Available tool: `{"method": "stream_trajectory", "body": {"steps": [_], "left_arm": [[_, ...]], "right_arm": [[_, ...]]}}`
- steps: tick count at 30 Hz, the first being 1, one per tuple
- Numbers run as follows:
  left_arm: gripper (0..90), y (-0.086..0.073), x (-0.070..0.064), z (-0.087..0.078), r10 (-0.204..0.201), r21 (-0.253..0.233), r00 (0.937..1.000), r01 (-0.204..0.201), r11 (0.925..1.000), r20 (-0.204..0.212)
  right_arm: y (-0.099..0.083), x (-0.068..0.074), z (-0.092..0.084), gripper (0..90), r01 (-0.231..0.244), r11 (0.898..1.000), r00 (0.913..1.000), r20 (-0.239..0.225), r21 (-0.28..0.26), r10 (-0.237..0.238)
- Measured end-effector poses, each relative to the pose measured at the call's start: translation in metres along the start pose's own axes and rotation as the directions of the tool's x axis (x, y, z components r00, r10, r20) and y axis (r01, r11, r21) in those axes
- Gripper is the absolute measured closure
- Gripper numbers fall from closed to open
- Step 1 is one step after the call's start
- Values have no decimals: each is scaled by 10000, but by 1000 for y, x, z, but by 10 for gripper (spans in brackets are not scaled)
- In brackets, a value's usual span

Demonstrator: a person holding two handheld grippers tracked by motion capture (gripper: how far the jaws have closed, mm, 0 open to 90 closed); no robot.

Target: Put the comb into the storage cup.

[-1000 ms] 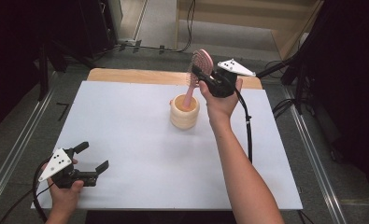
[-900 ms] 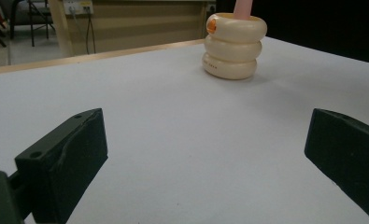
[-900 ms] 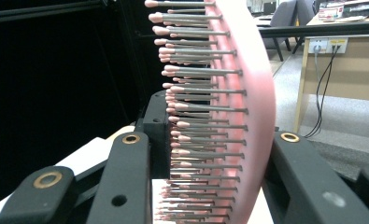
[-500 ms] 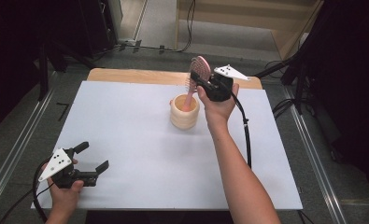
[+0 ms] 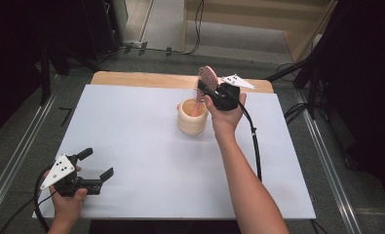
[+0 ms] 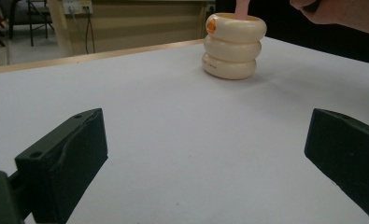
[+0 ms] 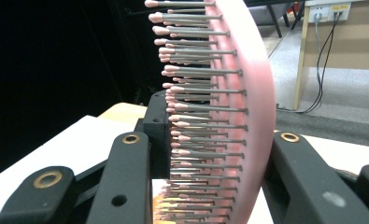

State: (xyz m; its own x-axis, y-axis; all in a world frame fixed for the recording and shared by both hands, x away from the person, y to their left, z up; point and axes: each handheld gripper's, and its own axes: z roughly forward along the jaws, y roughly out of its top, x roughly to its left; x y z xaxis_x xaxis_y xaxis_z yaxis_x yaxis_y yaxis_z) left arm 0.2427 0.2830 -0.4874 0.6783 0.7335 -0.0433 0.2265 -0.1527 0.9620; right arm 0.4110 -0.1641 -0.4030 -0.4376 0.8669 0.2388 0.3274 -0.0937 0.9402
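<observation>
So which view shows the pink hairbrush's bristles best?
The right gripper view: the hairbrush sits clamped between the jaws, every pin distinct. The high view shows it small, handle down in the cream cup. The left gripper view catches just a bit of its handle above the cup.

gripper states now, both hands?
Left gripper: open, holding nothing.
Right gripper: shut on the pink hairbrush, handle down in the cream holder.

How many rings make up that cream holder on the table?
3, stacked one on another: the bottom ring sits on the table, the middle ring on it, the top ring forms the rim.
</observation>
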Motion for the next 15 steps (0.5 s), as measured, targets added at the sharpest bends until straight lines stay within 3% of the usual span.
{"method": "stream_trajectory", "body": {"steps": [15], "left_arm": [[0, 0, 0, 0, -10, 5, 10000, 10, 10000, 40]], "right_arm": [[-16, -1, 9, 619, -501, 9987, 9987, 95, 18, 501]]}}
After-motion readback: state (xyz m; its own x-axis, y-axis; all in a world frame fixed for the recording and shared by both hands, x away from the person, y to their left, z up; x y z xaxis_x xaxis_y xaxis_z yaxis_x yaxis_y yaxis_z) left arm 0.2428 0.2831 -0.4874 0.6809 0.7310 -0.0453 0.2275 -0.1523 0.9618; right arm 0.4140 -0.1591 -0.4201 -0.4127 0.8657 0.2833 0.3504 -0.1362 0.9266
